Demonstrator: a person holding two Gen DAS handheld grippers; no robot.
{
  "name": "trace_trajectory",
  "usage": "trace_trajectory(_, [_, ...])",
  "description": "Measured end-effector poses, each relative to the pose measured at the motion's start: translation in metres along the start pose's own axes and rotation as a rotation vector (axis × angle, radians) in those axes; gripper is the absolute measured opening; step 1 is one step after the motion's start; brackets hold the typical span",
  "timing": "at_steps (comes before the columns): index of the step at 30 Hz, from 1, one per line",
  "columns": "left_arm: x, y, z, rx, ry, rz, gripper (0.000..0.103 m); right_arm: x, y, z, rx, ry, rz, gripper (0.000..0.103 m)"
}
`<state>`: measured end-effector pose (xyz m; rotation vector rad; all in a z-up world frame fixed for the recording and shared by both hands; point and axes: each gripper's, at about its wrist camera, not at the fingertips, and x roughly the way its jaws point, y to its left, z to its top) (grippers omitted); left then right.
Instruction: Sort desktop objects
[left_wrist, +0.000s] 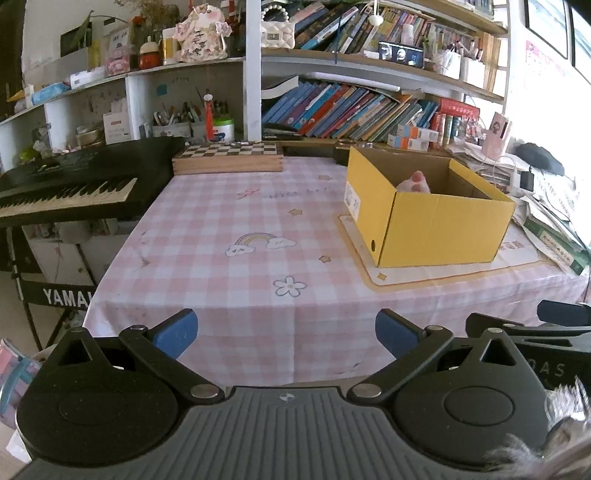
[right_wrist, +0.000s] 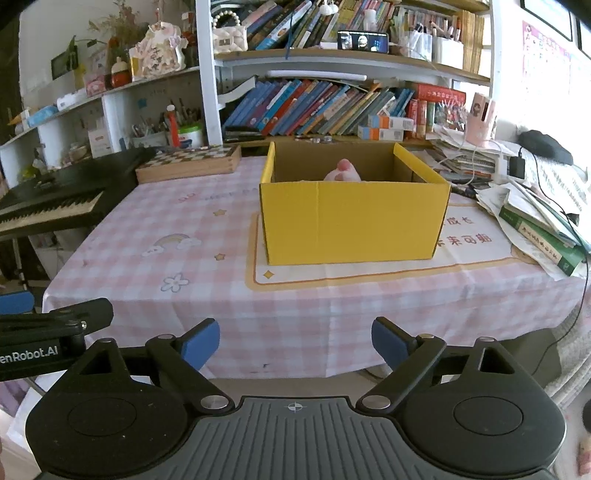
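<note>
- Right wrist view: right tool gaped empty; yellow cardboard box sat straight ahead on desk.
- Left tool also apart, empty; box lay ahead-right, so right tool was nearer.

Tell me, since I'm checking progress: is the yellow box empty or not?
Not empty. The open-topped yellow box holds a pink-and-white soft thing that pokes above its front wall; what else lies inside cannot be told.

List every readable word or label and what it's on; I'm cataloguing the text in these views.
"YAMA", cut off: keyboard stand
"enRobot.AI", cut off: left gripper
"DAS", partial: right gripper
Red characters on the mat, book spines and the box label: too blurred to read.
</note>
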<state>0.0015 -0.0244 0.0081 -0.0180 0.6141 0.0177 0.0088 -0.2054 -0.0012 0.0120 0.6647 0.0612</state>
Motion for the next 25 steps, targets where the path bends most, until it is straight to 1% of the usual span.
trace_trajectory(6, [-0.0014,-0.0013,0.0001,0.002,-0.002,-0.001,0.103,0.0013,0.0009,-0.0004,-0.005,0.009,0.003,0.096])
trace_trajectory(12, [-0.0023,-0.0014,-0.0002,-0.004,-0.001,-0.007,0.103,0.0026,0.0009,-0.0011,-0.006,0.022,0.011,0.096])
trace_trajectory(16, [-0.0019,-0.0016,-0.0019,-0.003,0.010,0.009,0.103,0.0028,0.0011,-0.0021,-0.008,0.026,0.016,0.096])
trace_trajectory(25, [-0.0012,-0.0034,-0.0038,-0.009,0.017,0.007,0.103,0.0079,-0.0010,-0.0016,-0.002,0.044,0.019,0.096])
